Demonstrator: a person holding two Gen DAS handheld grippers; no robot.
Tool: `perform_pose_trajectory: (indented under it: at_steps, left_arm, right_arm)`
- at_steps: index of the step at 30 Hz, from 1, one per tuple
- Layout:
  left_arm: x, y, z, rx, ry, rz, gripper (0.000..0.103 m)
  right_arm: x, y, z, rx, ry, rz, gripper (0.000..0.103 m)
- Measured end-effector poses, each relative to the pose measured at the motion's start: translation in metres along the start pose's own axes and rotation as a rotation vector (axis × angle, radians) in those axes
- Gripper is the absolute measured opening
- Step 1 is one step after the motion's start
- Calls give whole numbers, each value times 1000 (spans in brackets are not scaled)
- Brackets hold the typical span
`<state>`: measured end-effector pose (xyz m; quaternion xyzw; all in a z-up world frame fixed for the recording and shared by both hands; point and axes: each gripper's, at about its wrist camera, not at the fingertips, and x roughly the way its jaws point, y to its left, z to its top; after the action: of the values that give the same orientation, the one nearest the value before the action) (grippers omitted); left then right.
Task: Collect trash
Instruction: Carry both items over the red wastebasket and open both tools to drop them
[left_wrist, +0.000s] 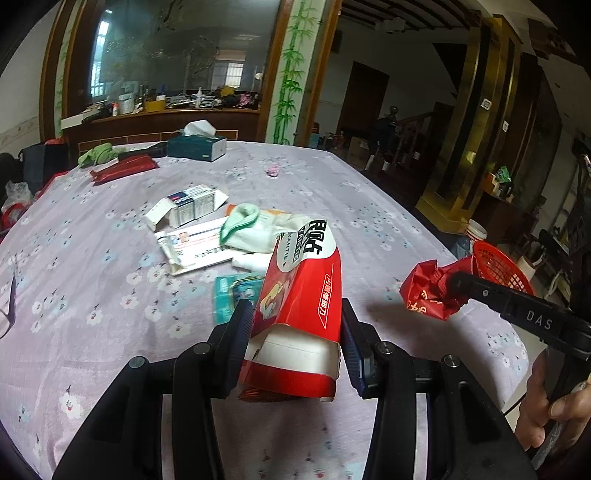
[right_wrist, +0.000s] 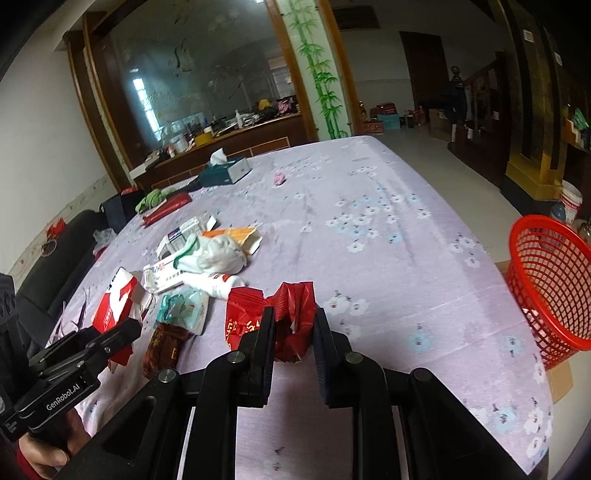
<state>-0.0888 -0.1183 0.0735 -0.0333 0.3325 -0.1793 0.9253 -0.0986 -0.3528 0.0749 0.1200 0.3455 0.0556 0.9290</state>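
Observation:
My left gripper (left_wrist: 295, 325) is shut on a red and white carton (left_wrist: 303, 295), lifted above the flowered tablecloth; the same carton (right_wrist: 116, 299) shows at the left of the right wrist view. My right gripper (right_wrist: 293, 325) is shut on a crumpled red wrapper (right_wrist: 291, 317), also seen at the right of the left wrist view as a red wad (left_wrist: 428, 288). A red mesh basket (right_wrist: 550, 280) stands off the table's right edge. More litter lies mid-table: a white sock (right_wrist: 214, 254), a teal packet (right_wrist: 183, 308), a dark red packet (right_wrist: 164, 347), an opened white box (left_wrist: 188, 208).
A teal tissue box (left_wrist: 197, 146), a green cloth (left_wrist: 98, 153) and a red pack (left_wrist: 125, 166) sit at the far side of the table (right_wrist: 388, 236). A small pink scrap (right_wrist: 279, 178) lies alone. A white bucket (right_wrist: 570, 201) stands on the floor beyond the basket.

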Motion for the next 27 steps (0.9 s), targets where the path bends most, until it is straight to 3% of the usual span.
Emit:
perform_pose_trajectory:
  at_steps: [15,21,27]
  left_arm:
    - [16,-76,25,101,50,-145,44]
    - [29,-133,37,173,85,-224,45]
    - [58,-206,46,231,153,-356,46]
  right_arm:
    - [-56,-86,8,170,-106,-53,20]
    - [-90,-151,8,286,-167,-147,20]
    - [-124,-211,13,381,-223,-256,21]
